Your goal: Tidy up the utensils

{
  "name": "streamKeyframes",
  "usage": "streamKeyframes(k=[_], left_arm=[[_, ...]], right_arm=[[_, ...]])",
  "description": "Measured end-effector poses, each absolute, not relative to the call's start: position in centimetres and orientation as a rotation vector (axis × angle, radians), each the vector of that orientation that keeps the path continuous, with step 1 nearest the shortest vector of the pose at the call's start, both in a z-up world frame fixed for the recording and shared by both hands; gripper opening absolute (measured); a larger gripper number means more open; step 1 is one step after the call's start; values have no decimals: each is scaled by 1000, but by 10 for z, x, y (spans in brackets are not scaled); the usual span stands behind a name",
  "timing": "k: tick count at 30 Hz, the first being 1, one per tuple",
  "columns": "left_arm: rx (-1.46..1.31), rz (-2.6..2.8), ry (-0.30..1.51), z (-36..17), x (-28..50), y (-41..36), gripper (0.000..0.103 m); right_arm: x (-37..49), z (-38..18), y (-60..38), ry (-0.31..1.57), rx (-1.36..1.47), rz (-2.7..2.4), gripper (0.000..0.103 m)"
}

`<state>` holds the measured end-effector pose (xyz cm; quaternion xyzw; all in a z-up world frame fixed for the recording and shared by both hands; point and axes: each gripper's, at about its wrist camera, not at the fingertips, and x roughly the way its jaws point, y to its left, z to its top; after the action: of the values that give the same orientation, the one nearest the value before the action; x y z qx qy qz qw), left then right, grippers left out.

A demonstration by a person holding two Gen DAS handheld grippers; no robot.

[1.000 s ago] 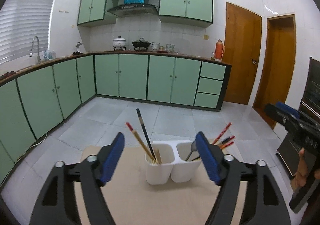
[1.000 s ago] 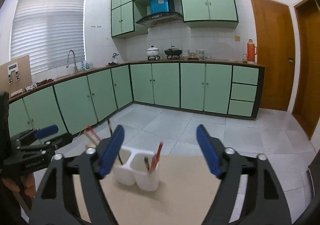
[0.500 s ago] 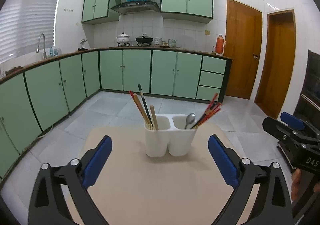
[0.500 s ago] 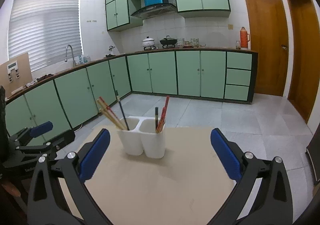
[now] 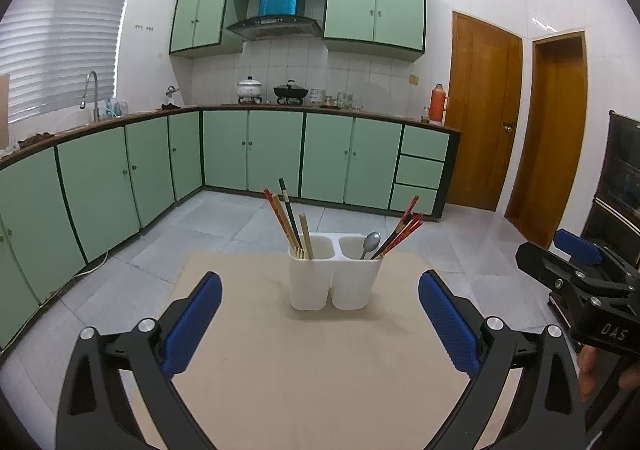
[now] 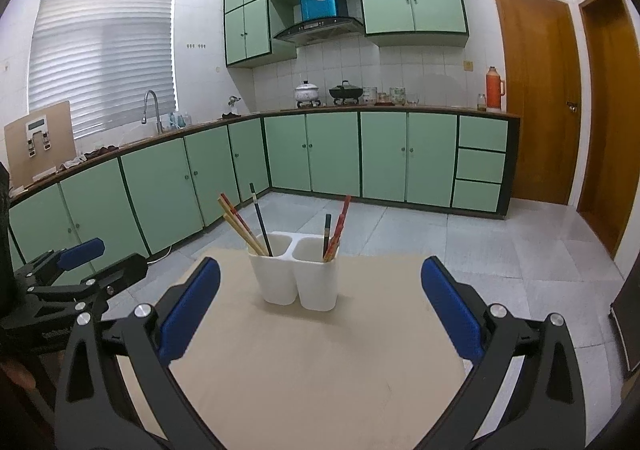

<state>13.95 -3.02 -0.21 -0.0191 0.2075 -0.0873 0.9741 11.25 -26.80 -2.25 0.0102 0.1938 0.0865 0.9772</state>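
Ahead of both grippers, well apart from their fingertips, the white two-compartment utensil holder (image 5: 335, 277) stands on the beige table (image 5: 304, 370). Left gripper (image 5: 320, 324) and right gripper (image 6: 320, 324) gape wide, empty.

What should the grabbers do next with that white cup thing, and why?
Probably nothing more than easing both away. Every utensil in view already stands in the white two-compartment holder: the chopsticks in one side, the spoon and red chopsticks in the other. The table around it shows nothing left to sort, and the left gripper and right gripper have open, empty jaws.
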Motion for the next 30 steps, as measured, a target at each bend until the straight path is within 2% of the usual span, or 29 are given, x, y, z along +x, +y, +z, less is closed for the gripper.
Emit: streamKeyframes(k=[30], left_arm=[[-14,-167,356,11,108,-31,97]], right_arm=[[90,-10,-264,344,-2,187,98]])
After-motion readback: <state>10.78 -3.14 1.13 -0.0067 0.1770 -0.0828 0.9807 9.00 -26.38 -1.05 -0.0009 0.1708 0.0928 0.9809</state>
